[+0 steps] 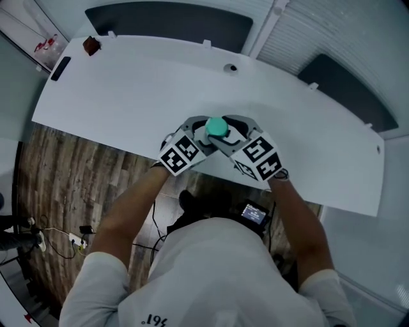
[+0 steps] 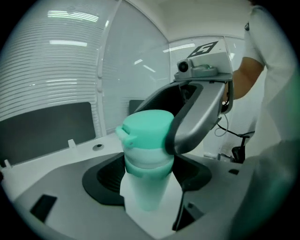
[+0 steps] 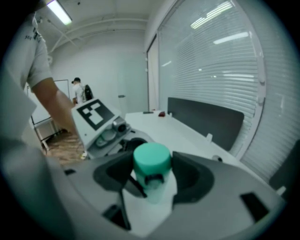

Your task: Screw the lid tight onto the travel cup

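Cup, white, upright at bench edge, gripped round its body between left hand-held gripper jaws. Teal lid on top, clamped between right hand-held gripper jaws.

Light is bright, even and cool, from ceiling strips high at the left of the right gripper view. Light also glares as streaks on the blinds in the left gripper view. The white table is close to washed out, with only faint, soft shadow. The head view bows at its edges, and both gripper views are round fisheyes with black corners. The lid is fairly sharp, the pale cup beneath fades into white, and the near jaws are smeared.
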`<action>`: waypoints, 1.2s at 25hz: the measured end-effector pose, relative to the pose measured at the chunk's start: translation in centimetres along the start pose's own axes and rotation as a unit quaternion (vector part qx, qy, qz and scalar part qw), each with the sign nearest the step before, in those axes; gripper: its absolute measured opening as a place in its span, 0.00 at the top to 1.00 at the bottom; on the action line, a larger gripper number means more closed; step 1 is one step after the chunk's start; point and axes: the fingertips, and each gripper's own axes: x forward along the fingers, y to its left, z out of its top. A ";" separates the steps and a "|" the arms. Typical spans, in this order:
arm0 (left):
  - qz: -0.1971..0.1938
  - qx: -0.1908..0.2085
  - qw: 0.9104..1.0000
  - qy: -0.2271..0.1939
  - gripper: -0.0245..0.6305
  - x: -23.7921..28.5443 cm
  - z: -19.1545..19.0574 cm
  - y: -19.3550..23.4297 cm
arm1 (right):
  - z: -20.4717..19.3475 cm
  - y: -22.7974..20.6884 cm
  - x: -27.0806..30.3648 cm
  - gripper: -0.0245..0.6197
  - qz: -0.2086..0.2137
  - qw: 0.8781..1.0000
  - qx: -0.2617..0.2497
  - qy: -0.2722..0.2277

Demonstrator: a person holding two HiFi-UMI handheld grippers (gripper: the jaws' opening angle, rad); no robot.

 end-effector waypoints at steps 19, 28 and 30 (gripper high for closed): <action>0.144 -0.089 0.985 -0.029 0.51 -0.1 0.1 0.8 | -0.3 -2.0 -0.3 0.53 -0.143 0.985 0.097 0.020; -0.034 -0.021 0.999 0.004 0.46 0.2 -1.0 -0.4 | 0.0 0.4 -0.4 0.53 0.009 1.000 -0.006 -0.008; -0.054 -0.014 0.998 0.013 0.46 0.7 -1.0 -1.0 | 0.0 0.9 -0.3 0.53 0.031 0.999 -0.014 -0.008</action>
